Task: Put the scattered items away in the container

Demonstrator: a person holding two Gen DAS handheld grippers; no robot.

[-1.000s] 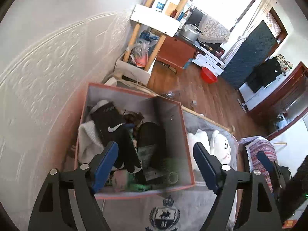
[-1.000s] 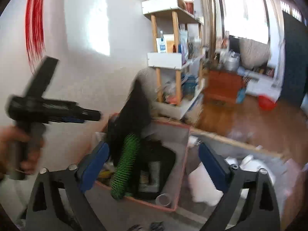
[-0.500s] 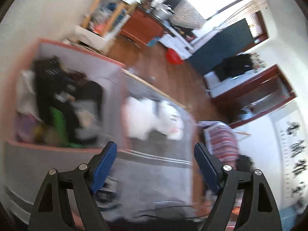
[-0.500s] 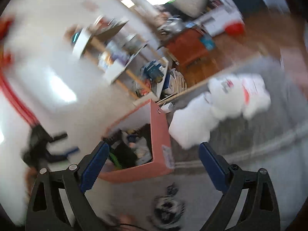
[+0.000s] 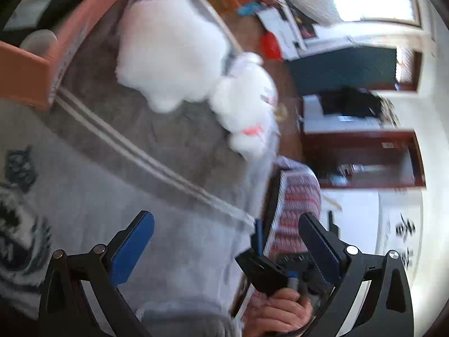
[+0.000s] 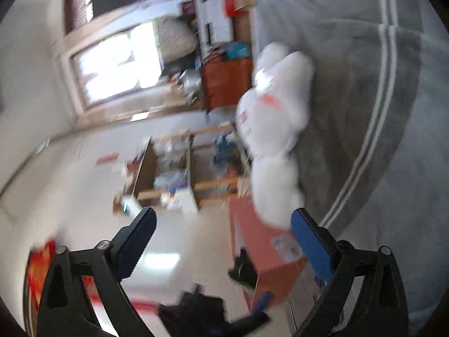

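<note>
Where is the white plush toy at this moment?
The white plush toy lies on the grey blanket, just right of the orange-pink storage box in the left wrist view; in the right wrist view it appears upper centre.

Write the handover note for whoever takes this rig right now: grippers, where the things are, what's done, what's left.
Left gripper: jaws opening, nothing between them, over the grey blanket.
Right gripper: jaws opening, nothing between them; view rolled sideways and blurred.
Pink box: on the blanket, with dark items in it.
White plush toy: on the blanket beside the box, still outside it.
Left: probably the plush; blur hides any smaller strays.
</note>
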